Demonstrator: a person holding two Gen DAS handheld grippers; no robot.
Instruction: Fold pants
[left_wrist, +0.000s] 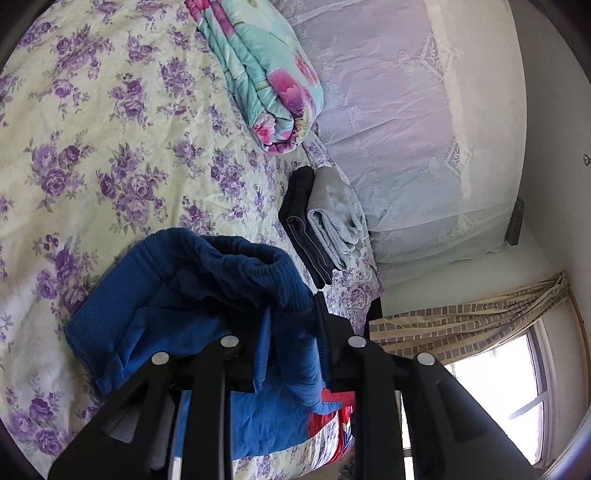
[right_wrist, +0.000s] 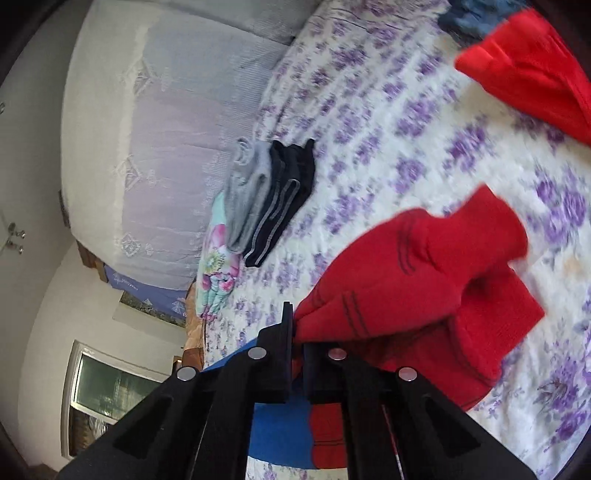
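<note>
- Pants of blue and red knit fabric (left_wrist: 192, 295) lie on the bed, whose sheet is pale with purple flowers (left_wrist: 92, 147); the blue part is bunched and lifted at the left gripper, the red part (right_wrist: 424, 280) at the right.
- Left gripper (left_wrist: 291, 321), black with two fingers, is narrowed onto a ribbed blue edge of the pants, and the cloth hangs in folds between and around its fingers.
- Beyond it, on the sheet, a rolled quilt in turquoise with pink flowers (left_wrist: 266, 81) lies near the head of the bed.
- Just right of that, a folded black garment with grey stripes (left_wrist: 303, 221) and a folded grey garment (left_wrist: 332, 214) lie side by side, touching.
- A lace-covered pale headboard cushion (left_wrist: 406, 129) stands behind them, with a brick-patterned curtain (left_wrist: 461, 325) and a bright window lower right.
- Right gripper (right_wrist: 297, 328), also black, is clamped tight on a fold of the red part of the pants, which rises off the sheet in a crumpled hump.
- Another red piece of cloth (right_wrist: 532, 70) shows at the upper right of the right wrist view, blurred.
</note>
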